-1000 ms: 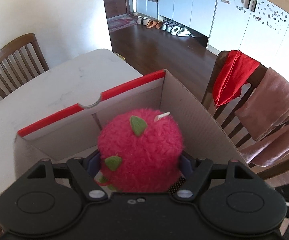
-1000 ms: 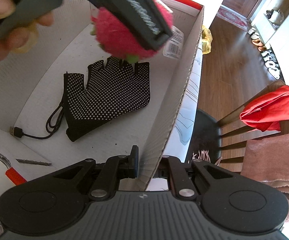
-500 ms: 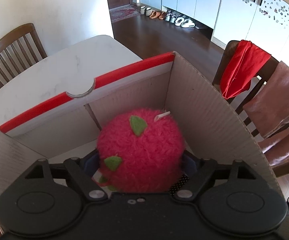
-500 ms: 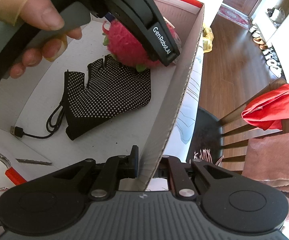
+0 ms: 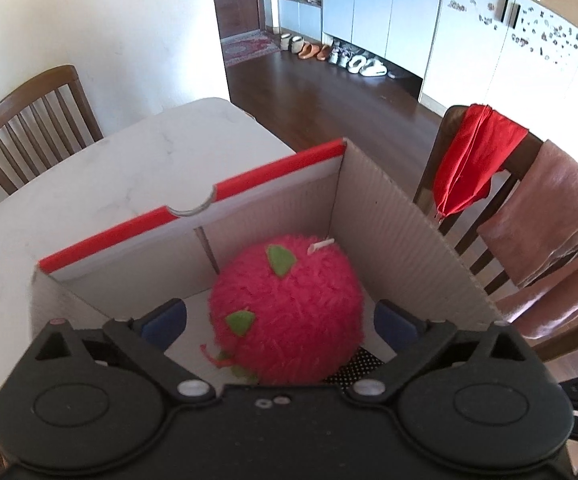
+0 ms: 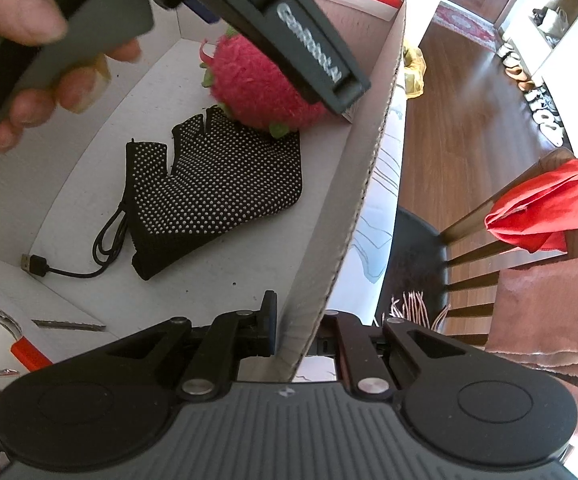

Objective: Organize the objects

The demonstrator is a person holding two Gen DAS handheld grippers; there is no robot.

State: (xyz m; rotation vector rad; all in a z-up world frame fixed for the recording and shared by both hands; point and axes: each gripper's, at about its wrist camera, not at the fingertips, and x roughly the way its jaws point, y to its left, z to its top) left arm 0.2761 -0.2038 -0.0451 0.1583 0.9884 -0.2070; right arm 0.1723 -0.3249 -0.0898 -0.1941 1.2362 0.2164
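Plush ball [image 5: 285, 308]: fuzzy pink pile, green felt leaves. Box [image 5: 393, 240]: matt corrugated cardboard, ribbed inner walls, red edge. Glove [image 6: 217, 188]: black knit, pale grip dots. Cable [image 6: 101, 248]: black plastic, metal plug. Table [image 5: 129, 172]: smooth marble-look top.

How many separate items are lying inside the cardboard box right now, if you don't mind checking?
3: the pink plush ball in the far corner, the black dotted glove mid-floor with the ball resting on its fingertips, and the USB cable beside it. More may hide under the left gripper.
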